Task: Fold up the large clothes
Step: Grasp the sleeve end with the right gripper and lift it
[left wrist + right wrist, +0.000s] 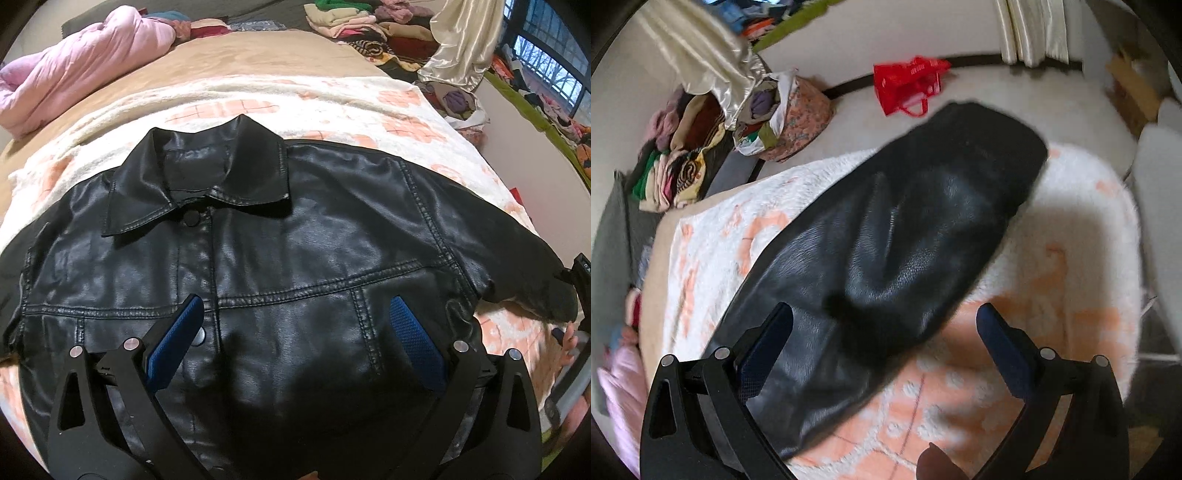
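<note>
A black leather jacket (280,243) lies flat, front up and collar away from me, on a white and peach blanket (332,107). My left gripper (295,314) is open and empty, hovering over the jacket's chest. In the right wrist view the jacket's sleeve (905,229) stretches out over the blanket (1071,229). My right gripper (884,317) is open and empty above the sleeve, near its shoulder end. The right gripper's body also shows at the right edge of the left wrist view (580,273), beside the sleeve end.
A pink quilt (74,62) lies at the back left of the bed. Folded clothes (354,22) are stacked at the back. A cloth basket (790,118) and a red bag (908,85) stand on the floor. A white chair (1160,206) stands at the right.
</note>
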`<action>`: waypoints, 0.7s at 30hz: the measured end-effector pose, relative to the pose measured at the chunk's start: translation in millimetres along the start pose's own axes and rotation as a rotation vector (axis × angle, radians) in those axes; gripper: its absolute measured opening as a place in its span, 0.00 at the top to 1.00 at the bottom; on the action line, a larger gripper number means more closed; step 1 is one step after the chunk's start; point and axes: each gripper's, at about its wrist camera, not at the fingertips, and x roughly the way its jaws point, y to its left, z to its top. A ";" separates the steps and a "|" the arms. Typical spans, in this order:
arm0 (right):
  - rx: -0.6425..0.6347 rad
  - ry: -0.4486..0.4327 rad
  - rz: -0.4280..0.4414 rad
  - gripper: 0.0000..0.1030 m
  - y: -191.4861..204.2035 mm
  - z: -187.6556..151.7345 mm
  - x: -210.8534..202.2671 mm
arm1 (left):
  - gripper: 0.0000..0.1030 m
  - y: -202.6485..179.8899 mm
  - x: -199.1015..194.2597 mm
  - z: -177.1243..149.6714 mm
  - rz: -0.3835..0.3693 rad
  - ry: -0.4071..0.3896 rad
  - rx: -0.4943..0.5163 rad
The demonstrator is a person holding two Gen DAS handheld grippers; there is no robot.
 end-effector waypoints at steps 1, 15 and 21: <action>0.026 0.022 0.016 0.04 -2.3 3.3 6.1 | 0.09 2.1 0.1 0.7 0.000 0.001 -0.003; 0.247 -0.043 0.295 0.87 -17.0 35.2 21.0 | 0.09 38.4 -16.4 5.0 -0.013 -0.025 -0.072; 0.099 -0.110 0.476 0.91 6.5 44.8 -7.8 | 0.09 43.5 -24.0 5.7 -0.028 -0.037 -0.089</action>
